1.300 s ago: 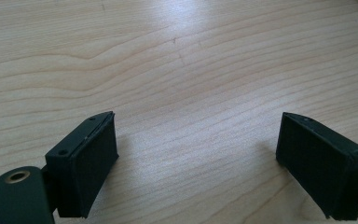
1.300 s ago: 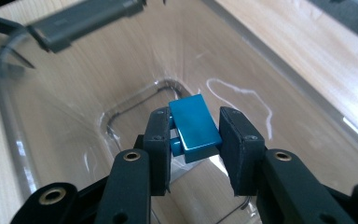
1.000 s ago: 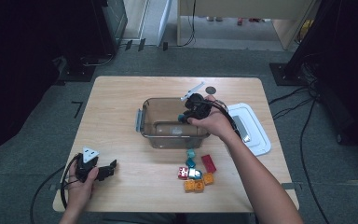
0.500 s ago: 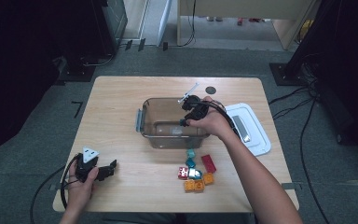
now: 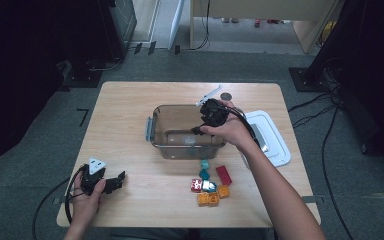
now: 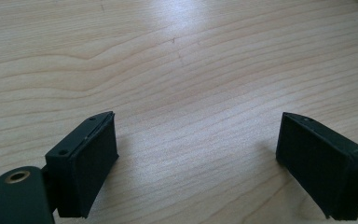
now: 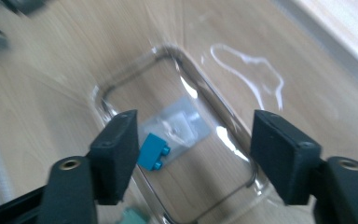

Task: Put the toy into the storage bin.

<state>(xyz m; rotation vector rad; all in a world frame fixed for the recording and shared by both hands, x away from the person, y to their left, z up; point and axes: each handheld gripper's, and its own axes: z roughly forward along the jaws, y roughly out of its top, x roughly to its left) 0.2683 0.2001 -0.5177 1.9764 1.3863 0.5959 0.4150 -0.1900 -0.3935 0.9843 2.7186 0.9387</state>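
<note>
Inside one clear container [image 7: 200,93] lies one blue brick [image 7: 153,152], seemingly alone.

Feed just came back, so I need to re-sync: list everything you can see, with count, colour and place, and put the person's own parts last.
Table: one, light wood, centre.
Clear container: one, transparent, mid-table.
Blue brick: one, lying on the container's floor.
Loose bricks: a cluster, teal, red and orange, in front of the container.
White lid: one, right of the container.
Dark round thing: one, behind the container; too small to identify.
Left gripper: black, jaws open over bare table, near-left corner.
Right gripper: black, jaws just opened, above the container, nothing between them.
</note>
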